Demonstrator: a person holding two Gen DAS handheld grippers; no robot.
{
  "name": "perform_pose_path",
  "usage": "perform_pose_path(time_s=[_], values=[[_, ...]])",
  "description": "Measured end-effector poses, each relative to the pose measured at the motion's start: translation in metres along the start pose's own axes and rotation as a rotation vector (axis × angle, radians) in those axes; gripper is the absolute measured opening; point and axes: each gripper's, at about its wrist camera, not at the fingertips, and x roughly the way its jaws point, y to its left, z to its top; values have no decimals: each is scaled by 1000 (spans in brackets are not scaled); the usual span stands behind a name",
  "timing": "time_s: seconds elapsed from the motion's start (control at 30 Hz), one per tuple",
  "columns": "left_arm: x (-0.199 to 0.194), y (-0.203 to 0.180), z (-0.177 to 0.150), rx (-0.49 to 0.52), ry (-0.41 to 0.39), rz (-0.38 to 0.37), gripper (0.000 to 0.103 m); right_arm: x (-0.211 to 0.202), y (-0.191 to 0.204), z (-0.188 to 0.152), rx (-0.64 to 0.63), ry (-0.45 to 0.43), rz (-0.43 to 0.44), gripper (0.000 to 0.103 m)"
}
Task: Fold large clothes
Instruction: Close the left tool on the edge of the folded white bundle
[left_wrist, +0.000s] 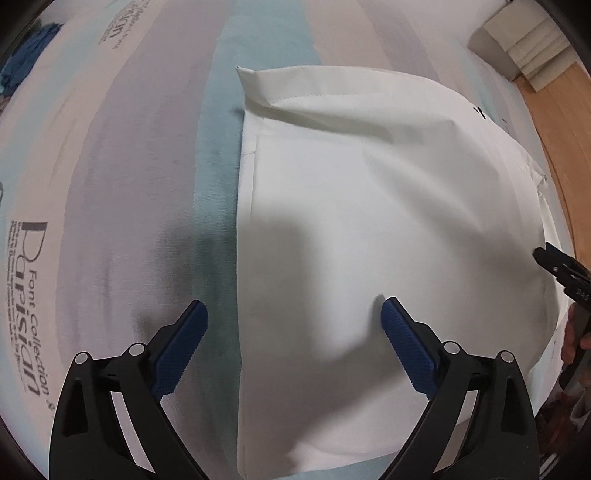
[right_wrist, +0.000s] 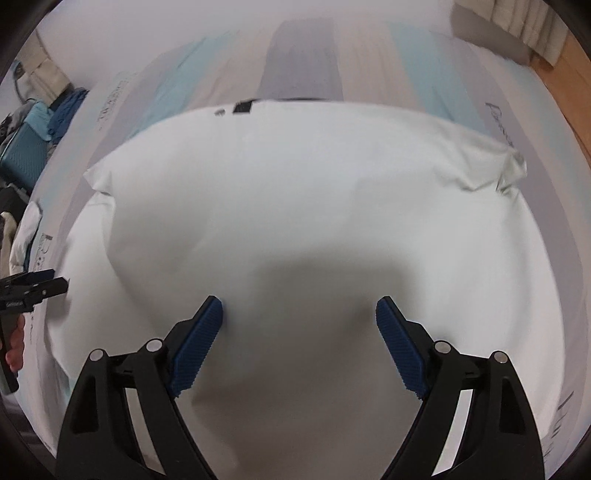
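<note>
Lying flat across the striped bed (left_wrist: 110, 177), the white garment (left_wrist: 369, 206) is part-folded, with one flap doubled over its far-left corner. That loose flap could spring back or slide if either tool drags cloth on the next pass, and the smooth sheet gives little friction to hold the fold. Both the left gripper (left_wrist: 294, 314) and the right gripper (right_wrist: 299, 312) hover over it with fingers spread wide and nothing between them, so a shallow pinch might catch only the top layer.

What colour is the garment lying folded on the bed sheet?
White, a plain white shirt with one small black label at its far edge; clearest in the left wrist view.
</note>
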Motion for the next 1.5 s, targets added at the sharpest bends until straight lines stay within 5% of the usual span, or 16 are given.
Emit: perform_pose_path(time_s=[0.57, 0.87, 1.0, 1.13, 1.5], values=[[34, 10, -2, 1, 27, -64, 97, 41, 12, -12, -32, 38, -98, 87], [36, 35, -28, -61, -16, -169, 97, 47, 8, -17, -32, 39, -83, 88], [32, 36, -27, -87, -12, -202, 93, 46, 4, -18, -31, 30, -71, 89], [32, 27, -26, -29, 12, -264, 76, 45, 3, -22, -28, 22, -66, 89], [45, 8, -15, -50, 19, -213, 85, 47, 4, -28, -26, 9, -60, 89]])
